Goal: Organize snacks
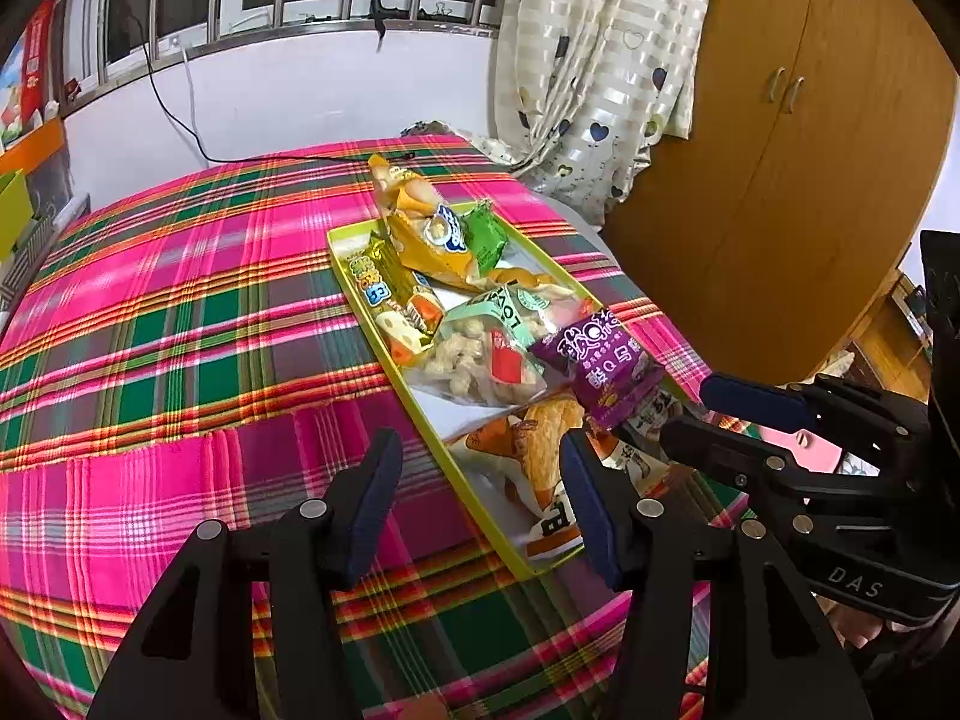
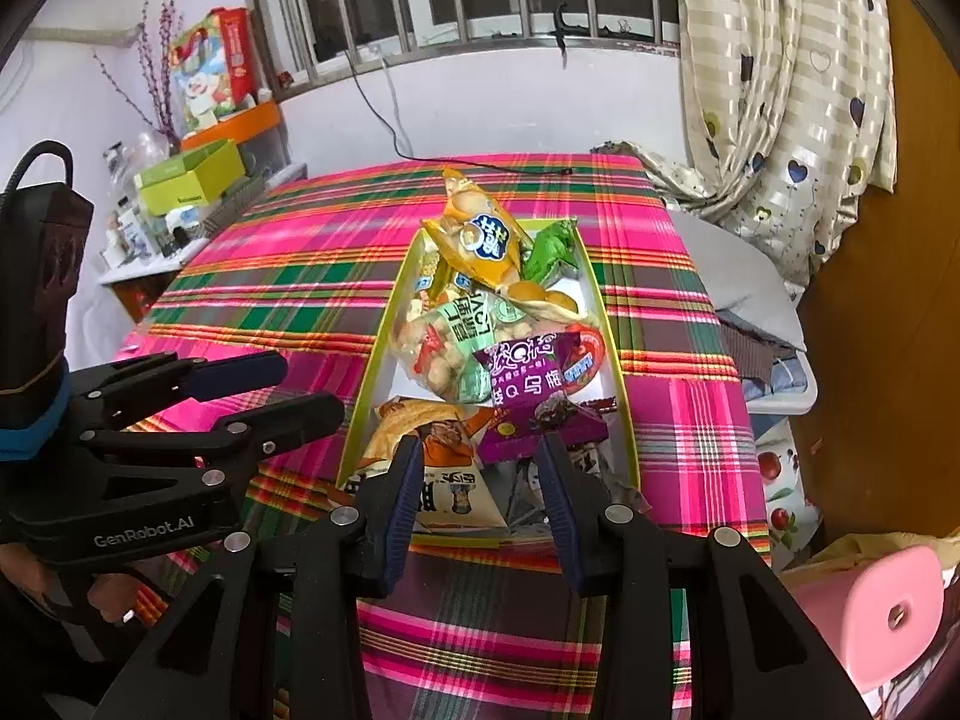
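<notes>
A plaid cloth (image 1: 180,312) in pink and green is covering the table, and a black cable (image 1: 180,120) is trailing down the white wall onto it. A heart-print curtain (image 2: 780,120) is hanging beside a wooden wardrobe (image 1: 780,180), while a pink stool (image 2: 870,612) is standing nearby.

You see glossy plastic snack packets (image 1: 456,240) in a smooth card tray (image 1: 384,354), on woven plaid cloth (image 1: 180,324). Your grippers (image 1: 480,504) are matt black plastic. The wardrobe (image 1: 798,180) is smooth wood.
</notes>
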The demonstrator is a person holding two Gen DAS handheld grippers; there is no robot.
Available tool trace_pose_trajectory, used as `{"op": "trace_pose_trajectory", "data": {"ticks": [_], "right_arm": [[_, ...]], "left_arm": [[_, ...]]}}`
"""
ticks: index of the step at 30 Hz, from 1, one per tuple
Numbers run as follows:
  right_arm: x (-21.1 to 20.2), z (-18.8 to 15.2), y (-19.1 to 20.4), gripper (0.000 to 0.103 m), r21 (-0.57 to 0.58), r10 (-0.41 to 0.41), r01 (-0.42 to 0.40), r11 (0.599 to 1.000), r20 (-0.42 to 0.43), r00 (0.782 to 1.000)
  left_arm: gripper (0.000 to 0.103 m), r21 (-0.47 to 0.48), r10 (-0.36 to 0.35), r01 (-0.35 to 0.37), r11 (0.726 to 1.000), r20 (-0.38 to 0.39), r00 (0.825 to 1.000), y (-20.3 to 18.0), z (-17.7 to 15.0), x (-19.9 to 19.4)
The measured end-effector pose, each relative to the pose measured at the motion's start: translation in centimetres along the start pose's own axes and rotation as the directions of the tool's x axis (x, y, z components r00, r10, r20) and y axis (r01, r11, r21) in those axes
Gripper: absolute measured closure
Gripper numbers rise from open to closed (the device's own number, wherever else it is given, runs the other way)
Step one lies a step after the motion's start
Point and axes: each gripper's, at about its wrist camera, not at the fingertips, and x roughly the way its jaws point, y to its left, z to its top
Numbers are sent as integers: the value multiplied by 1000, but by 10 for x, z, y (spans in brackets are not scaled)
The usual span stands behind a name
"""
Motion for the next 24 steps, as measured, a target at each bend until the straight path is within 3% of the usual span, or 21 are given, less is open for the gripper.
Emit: {"op": "trace_pose_trajectory", "data": {"ticks": [24], "right_arm": [[9, -5, -6, 61, 8, -1, 2, 1000, -29, 1000]], "left_arm": [[47, 5, 9, -9, 1000, -28, 1000, -1, -3, 10]]}}
